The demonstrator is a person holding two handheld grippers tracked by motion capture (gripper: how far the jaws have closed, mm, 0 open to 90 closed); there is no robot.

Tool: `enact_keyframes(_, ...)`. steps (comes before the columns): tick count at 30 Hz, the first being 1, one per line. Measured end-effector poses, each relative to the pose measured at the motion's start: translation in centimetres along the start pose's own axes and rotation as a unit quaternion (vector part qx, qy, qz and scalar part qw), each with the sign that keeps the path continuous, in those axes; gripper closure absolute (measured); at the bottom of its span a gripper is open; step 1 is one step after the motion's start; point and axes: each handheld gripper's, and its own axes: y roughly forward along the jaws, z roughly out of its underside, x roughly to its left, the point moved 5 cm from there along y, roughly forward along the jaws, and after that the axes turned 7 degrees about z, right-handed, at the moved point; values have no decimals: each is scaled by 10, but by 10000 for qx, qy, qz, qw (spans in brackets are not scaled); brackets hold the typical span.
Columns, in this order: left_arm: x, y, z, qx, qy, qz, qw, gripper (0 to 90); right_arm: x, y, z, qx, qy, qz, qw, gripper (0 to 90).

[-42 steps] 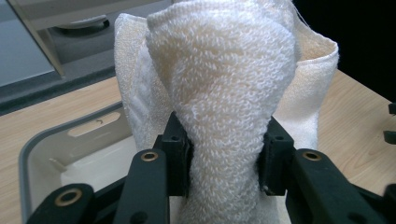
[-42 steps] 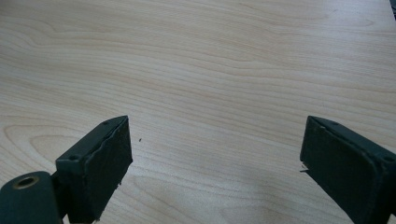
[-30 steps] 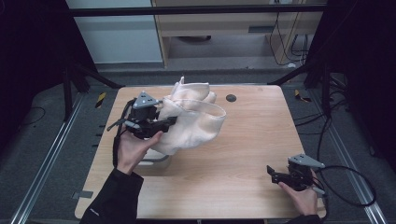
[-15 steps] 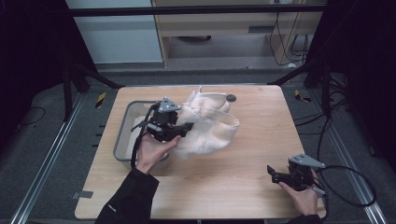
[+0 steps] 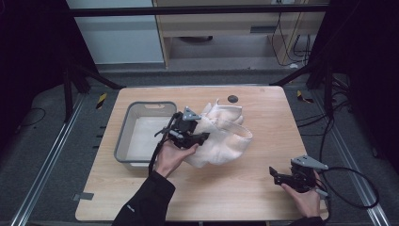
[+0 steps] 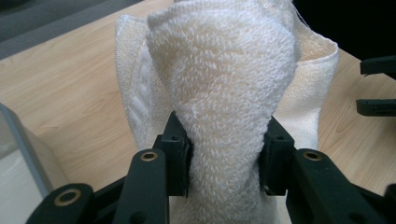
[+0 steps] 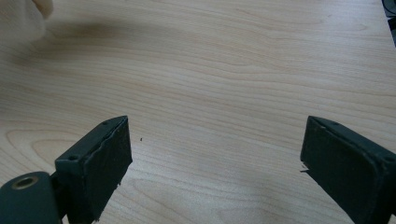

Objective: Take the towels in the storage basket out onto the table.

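Cream terry towel (image 5: 221, 136) bunched mid-table beside grey bin (image 5: 123, 136) | left gripper (image 6: 224, 154) pinches a fold, likely to lift it | right gripper (image 7: 215, 163) spread wide, resting empty on wood.

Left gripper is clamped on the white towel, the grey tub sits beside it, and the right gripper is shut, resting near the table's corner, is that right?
Not quite: the right gripper is open, its jaws spread wide over bare wood in the right gripper view. The left gripper does clamp the white towel, beside the grey tub.
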Motion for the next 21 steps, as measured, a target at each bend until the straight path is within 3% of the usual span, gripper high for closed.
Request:
enact_keyframes(11, -1, 36, 22, 135, -109, 168, 9997, 602, 1, 0, 0, 26, 17, -16, 10000, 88)
enact_keyframes(21, -5, 58, 44, 253, -168, 178, 9994, 525, 1, 1, 1, 40, -34, -12, 10000, 86)
